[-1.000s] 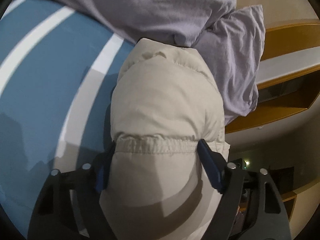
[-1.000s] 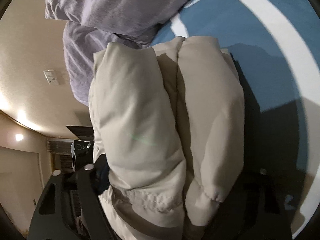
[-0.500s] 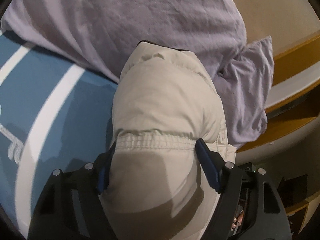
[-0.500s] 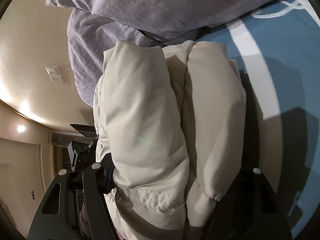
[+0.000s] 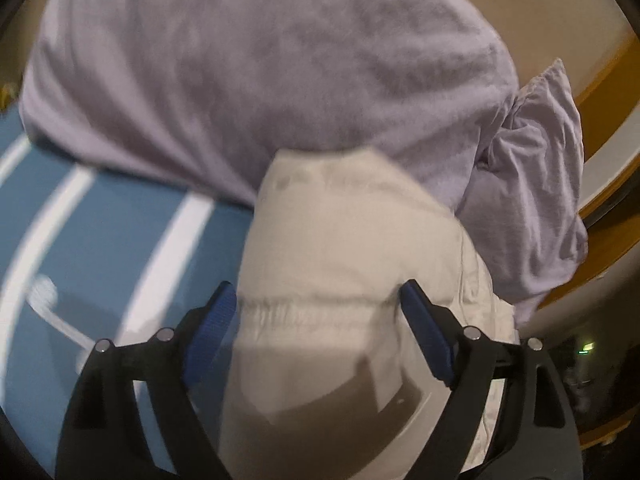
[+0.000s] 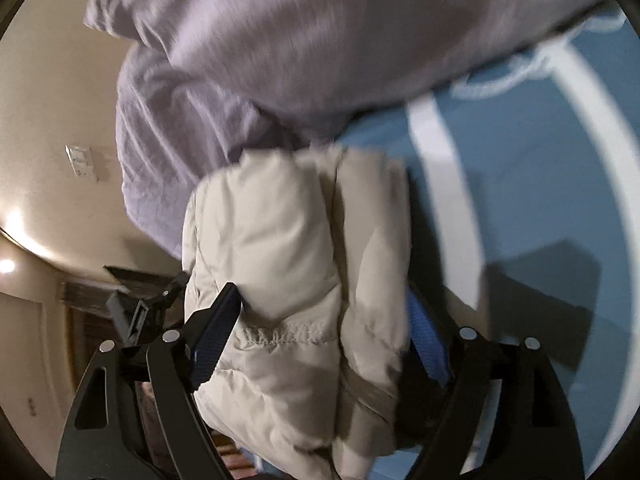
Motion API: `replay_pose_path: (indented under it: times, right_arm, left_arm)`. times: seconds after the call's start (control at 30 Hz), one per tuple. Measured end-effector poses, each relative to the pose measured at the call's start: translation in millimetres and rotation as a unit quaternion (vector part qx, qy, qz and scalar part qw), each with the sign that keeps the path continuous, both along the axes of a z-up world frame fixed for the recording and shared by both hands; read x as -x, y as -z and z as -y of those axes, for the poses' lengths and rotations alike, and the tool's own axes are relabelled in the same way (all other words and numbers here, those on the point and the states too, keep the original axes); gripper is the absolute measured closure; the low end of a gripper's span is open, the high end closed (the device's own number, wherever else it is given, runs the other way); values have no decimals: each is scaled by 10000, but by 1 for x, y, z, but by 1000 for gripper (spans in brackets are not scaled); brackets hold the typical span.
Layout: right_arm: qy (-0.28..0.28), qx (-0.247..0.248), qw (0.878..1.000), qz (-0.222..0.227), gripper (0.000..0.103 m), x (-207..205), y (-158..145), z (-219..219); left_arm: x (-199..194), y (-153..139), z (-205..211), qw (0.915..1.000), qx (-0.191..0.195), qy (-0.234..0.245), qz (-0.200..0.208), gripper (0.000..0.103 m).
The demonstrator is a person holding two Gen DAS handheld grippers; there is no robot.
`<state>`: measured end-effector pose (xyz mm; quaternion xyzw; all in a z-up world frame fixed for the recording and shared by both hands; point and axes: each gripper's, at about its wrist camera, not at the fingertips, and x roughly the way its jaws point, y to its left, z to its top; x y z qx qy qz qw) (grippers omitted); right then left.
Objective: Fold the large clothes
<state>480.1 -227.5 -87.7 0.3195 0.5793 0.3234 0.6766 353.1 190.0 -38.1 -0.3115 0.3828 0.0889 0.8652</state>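
- The left gripper [image 5: 318, 310] is clamping a folded beige puffer jacket [image 5: 344, 248], its blue pads [image 5: 210, 322] pressing in on either side of a gathered elastic seam.
- The jacket is bulging forward out of that grip, and its far end is touching the underside of a lilac pillow [image 5: 260, 64].
- A second lilac pillow [image 5: 536, 184] is lying just to the right of the jacket, against a yellow wooden headboard [image 5: 608, 72].
- A blue bedspread with white stripes [image 5: 100, 216] is spreading out on the left, under the jacket and the pillow.
- The right gripper [image 6: 320, 316] is squeezing the same jacket [image 6: 280, 248], here seen as two thick folded rolls side by side, with one pad [image 6: 212, 336] on the left roll and the other against the right one.
- In the right wrist view the jacket's far end is sitting just beside the big pillow [image 6: 320, 28], and the bedspread [image 6: 532, 184] is filling the right side.
- A cream wall [image 6: 48, 128] with a light switch [image 6: 82, 160] is showing on the left.
- Both views are blurred, so fine detail of the fabric cannot be told.
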Motion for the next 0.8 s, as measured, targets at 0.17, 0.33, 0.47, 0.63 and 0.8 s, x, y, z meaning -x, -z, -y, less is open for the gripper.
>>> replay_pose_path:
  times: [0.17, 0.33, 0.47, 0.63, 0.8]
  right_arm:
    - [177, 594, 9951, 777, 21, -11, -38, -9]
    - [-5, 1239, 9775, 1708, 25, -8, -66, -56]
    - [-139, 1780, 9509, 2530, 30, 8, -77, -98]
    - [-274, 2296, 9246, 3028, 30, 24, -65, -122]
    - [-302, 2458, 9197, 3048, 31, 24, -47, -127]
  left_arm:
    - [-17, -25, 21, 9976, -655, 109, 183, 19]
    - [-35, -28, 55, 9904, -1330, 333, 198, 16]
    - [-40, -21, 70, 9824, -1802, 467, 132, 15]
    - [-40, -11, 74, 9768, -2062, 582, 67, 13]
    - [-44, -3, 76, 9772, -2011, 669, 125, 10]
